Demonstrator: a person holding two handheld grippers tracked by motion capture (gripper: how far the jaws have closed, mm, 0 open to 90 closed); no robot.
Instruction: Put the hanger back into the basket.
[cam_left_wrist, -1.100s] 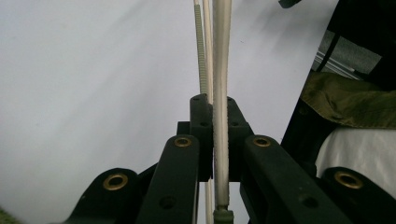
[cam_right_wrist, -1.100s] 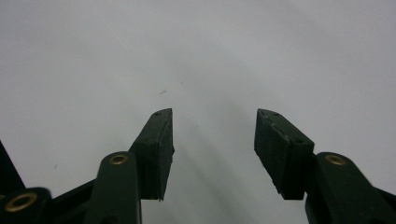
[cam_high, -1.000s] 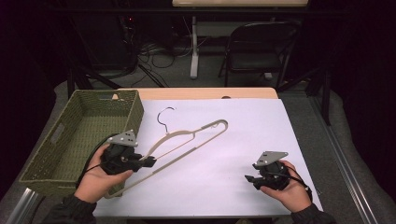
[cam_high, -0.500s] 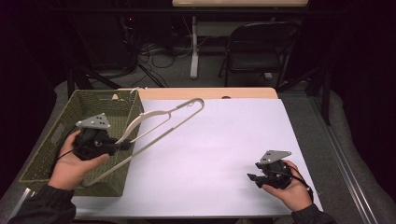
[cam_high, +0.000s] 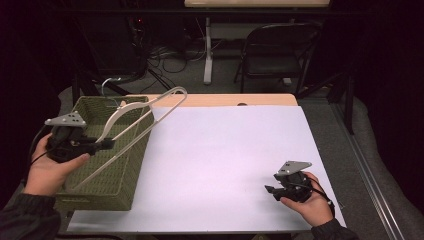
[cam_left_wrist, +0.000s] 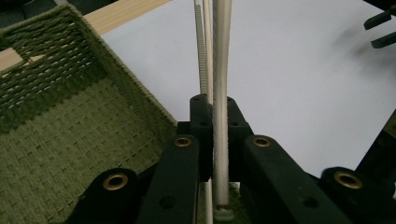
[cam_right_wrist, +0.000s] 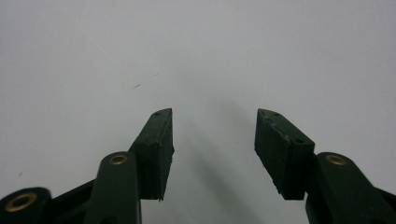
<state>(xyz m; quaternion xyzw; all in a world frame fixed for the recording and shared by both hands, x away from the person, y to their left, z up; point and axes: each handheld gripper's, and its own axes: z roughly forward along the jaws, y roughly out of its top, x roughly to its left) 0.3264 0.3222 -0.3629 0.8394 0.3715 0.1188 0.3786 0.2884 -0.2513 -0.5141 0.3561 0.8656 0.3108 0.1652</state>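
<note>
Since the earlier frame, the left gripper (cam_high: 106, 144) has carried the hanger (cam_high: 145, 111) left, over the green basket (cam_high: 122, 182); its jaws clamp one hanger rod. The hook, far left, appears above the rim. The right gripper (cam_high: 269, 190) rests with jaws parted, holding nothing, on the near-right white sheet (cam_high: 225, 150).

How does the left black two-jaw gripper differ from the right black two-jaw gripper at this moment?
The left gripper is shut on the cream plastic hanger; the right gripper stands open with nothing between its jaws. The left one is above the green woven basket, the right one over the white table. Both are hand-held.
</note>
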